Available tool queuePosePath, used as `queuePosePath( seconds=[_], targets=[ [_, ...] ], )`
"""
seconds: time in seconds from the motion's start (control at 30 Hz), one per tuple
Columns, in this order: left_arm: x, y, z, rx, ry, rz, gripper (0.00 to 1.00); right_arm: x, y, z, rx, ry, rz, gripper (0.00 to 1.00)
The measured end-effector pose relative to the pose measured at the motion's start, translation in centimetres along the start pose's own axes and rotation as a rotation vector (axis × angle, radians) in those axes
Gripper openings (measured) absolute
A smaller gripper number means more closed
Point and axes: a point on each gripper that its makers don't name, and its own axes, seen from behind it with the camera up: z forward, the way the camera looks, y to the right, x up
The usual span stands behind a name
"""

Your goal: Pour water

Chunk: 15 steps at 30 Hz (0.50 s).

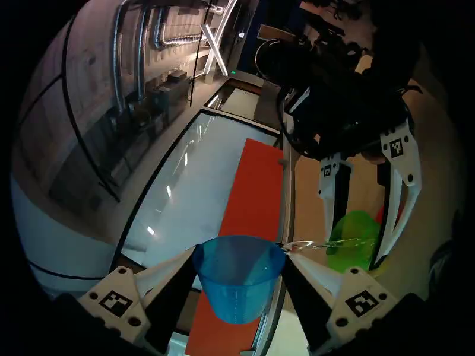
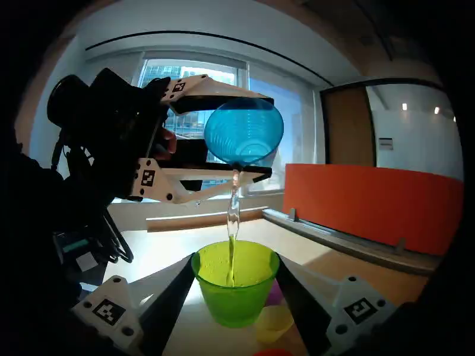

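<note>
Two tongs, one blue cup, one green cup, one yellow cup, one orange panel.

Left claw raised, tilted above right claw; both clamped.

No word, number or brand can be read anywhere. The only printed marks are black-and-white square code markers, patterns rather than letters. One sits at the base of each white finger of the left gripper, clamped on a translucent blue plastic cup, and of the right gripper, clamped on a translucent green plastic cup. A small white wall plaque beside the brown wooden door carries print too small to read.
</note>
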Motion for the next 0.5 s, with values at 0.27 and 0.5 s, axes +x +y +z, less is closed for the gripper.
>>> queuePosePath(
  seconds=[0.27,0.5],
  targets=[
    [-0.03,-0.07,0.06,0.006,-0.001,0.023,0.89,-0.13,0.02,0.04,-0.001,-0.002,-0.005,0.92],
    [-0.03,-0.28,0.09,0.011,-0.002,0.046,0.89,-0.18,0.01,0.15,-0.002,-0.003,-0.008,0.92]
  ],
)
